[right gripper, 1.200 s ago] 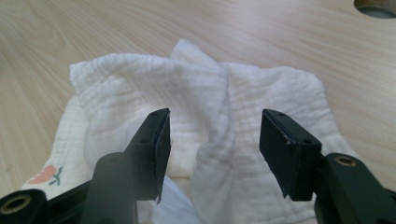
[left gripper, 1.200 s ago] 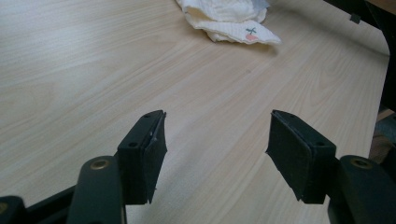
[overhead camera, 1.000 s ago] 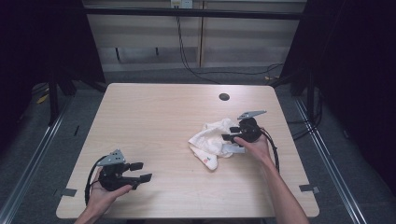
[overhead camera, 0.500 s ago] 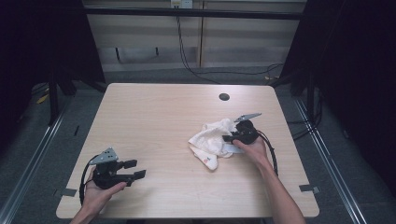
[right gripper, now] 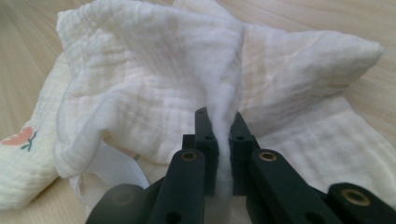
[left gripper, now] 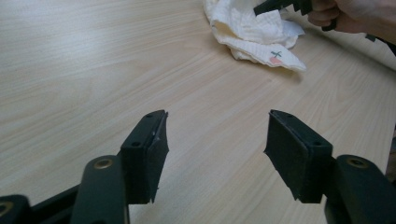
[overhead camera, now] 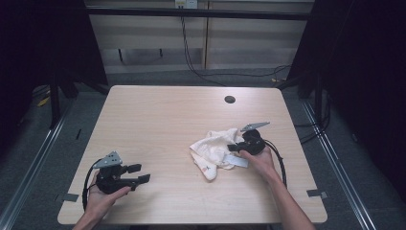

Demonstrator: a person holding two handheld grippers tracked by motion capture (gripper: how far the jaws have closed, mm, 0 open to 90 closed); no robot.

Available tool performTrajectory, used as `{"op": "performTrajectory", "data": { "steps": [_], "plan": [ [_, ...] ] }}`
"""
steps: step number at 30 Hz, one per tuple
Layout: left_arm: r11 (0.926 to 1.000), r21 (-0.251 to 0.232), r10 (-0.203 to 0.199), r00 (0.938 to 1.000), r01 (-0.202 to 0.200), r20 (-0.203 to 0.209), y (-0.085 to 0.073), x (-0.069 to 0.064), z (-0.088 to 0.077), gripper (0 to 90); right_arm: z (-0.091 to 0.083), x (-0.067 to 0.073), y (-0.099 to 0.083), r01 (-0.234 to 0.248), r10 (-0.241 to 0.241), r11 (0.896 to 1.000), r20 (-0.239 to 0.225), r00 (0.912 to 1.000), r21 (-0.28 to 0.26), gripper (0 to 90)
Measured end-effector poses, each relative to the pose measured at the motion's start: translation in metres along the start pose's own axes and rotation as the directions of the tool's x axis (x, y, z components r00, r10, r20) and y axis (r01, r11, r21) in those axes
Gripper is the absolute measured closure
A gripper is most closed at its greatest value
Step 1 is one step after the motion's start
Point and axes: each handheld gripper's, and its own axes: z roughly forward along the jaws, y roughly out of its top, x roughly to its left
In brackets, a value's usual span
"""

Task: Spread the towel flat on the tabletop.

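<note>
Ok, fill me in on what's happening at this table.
A person works a hand-held gripper in each hand over a wooden table. The right hand-held gripper has just been closing and now pinches a fold of the crumpled white cloth, which lies on the table's right half. The left hand-held gripper sits open near the front left edge, pointed toward the cloth, with nothing between its jaws.

My right gripper [overhead camera: 233,148] has just closed, its jaws pinching a fold between them. My left gripper [overhead camera: 140,173] sits low, jaws wide apart.
</note>
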Motion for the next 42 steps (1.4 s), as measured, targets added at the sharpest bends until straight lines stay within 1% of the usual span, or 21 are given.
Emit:
{"op": "performTrajectory", "data": {
  "steps": [3,8,11,16,17,20,22,23,25,26,30,31,32,33,34,35,38,39,40,41,42],
  "plan": [
    [0.9999,-0.006,0.011,0.9999,-0.011,0.002,0.002,-0.003,0.000,37.0,-0.001,0.002,-0.002,-0.015,0.015,1.000,-0.001,0.9999,-0.006,86.5],
    [0.9997,-0.005,0.023,0.9997,-0.023,0.007,0.005,-0.006,0.002,39.2,-0.001,0.009,-0.005,-0.005,0.005,1.000,-0.015,0.9999,0.001,86.5],
    [0.9995,-0.005,0.032,0.9992,-0.032,0.024,0.008,-0.007,0.002,42.4,-0.001,0.018,-0.005,0.016,-0.016,1.000,-0.010,0.9998,0.011,86.4],
    [0.9992,-0.016,0.038,0.9980,-0.037,0.050,0.012,-0.011,0.001,45.1,-0.003,0.032,-0.011,0.022,-0.022,1.000,0.005,0.9998,0.008,86.2],
    [0.9981,-0.020,0.059,0.9969,-0.058,0.051,0.014,-0.015,0.000,45.5,-0.003,0.033,-0.012,0.023,-0.023,1.000,0.002,0.9997,0.006,86.1],
    [0.9982,-0.025,0.055,0.9964,-0.054,0.065,0.016,-0.017,0.001,46.4,-0.003,0.036,-0.014,0.027,-0.027,1.000,-0.006,0.9996,0.008,86.0],
    [0.9981,-0.025,0.058,0.9962,-0.057,0.065,0.020,-0.018,0.004,47.6,-0.002,0.040,-0.016,0.026,-0.026,1.000,-0.039,0.9989,-0.002,85.4],
    [0.9976,-0.004,0.069,0.9960,-0.069,0.056,0.027,-0.020,0.014,47.5,-0.002,0.042,-0.017,0.029,-0.029,1.000,-0.051,0.9982,0.000,85.4],
    [0.9975,-0.001,0.070,0.9940,-0.070,0.084,0.033,-0.021,0.023,51.5,-0.003,0.045,-0.018,0.037,-0.037,0.999,-0.054,0.9979,0.003,85.4],
    [0.9963,0.008,0.085,0.9931,-0.086,0.081,0.035,-0.023,0.028,52.7,-0.003,0.046,-0.018,0.037,-0.037,0.999,-0.061,0.9975,0.001,85.5],
    [0.9951,0.026,0.092,0.9895,-0.095,0.112,0.039,-0.026,0.040,58.6,-0.002,0.053,-0.018,0.049,-0.048,0.999,-0.075,0.9960,0.012,85.5],
    [0.9947,0.045,0.084,0.9834,-0.092,0.161,0.041,-0.030,0.051,58.9,-0.001,0.056,-0.018,0.057,-0.055,0.998,-0.081,0.9952,0.017,85.5],
    [0.9947,0.045,0.084,0.9834,-0.092,0.161,0.041,-0.030,0.051,58.8,-0.001,0.056,-0.018,0.057,-0.055,0.998,-0.081,0.9952,0.017,85.5],
    [0.9897,0.067,0.114,0.9803,-0.126,0.161,0.042,-0.035,0.059,58.4,-0.001,0.059,-0.018,0.064,-0.063,0.998,-0.090,0.9940,0.017,85.5],
    [0.9897,0.067,0.114,0.9803,-0.126,0.161,0.042,-0.035,0.059,58.5,-0.001,0.059,-0.018,0.064,-0.063,0.998,-0.090,0.9940,0.017,85.5],
    [0.9897,0.070,0.111,0.9792,-0.125,0.170,0.042,-0.037,0.062,58.4,-0.001,0.064,-0.019,0.077,-0.075,0.997,-0.112,0.9908,0.012,84.6],
    [0.9867,0.089,0.118,0.9758,-0.136,0.185,0.042,-0.042,0.069,58.0,0.000,0.072,-0.018,0.089,-0.088,0.996,-0.127,0.9880,0.003,84.7],
    [0.9832,0.100,0.131,0.9728,-0.153,0.191,0.041,-0.045,0.073,58.3,0.001,0.075,-0.018,0.095,-0.094,0.995,-0.132,0.9868,-0.002,84.7],
    [0.9832,0.100,0.131,0.9728,-0.153,0.191,0.041,-0.045,0.073,60.2,0.001,0.075,-0.018,0.095,-0.094,0.995,-0.132,0.9868,-0.002,84.7],
    [0.9845,0.102,0.119,0.9705,-0.143,0.210,0.037,-0.045,0.075,60.6,0.002,0.080,-0.017,0.098,-0.097,0.995,-0.139,0.9856,-0.001,84.7],
    [0.9821,0.114,0.123,0.9698,-0.150,0.211,0.033,-0.046,0.075,62.8,0.003,0.082,-0.017,0.101,-0.100,0.995,-0.133,0.9861,0.000,84.8]
  ]
}}
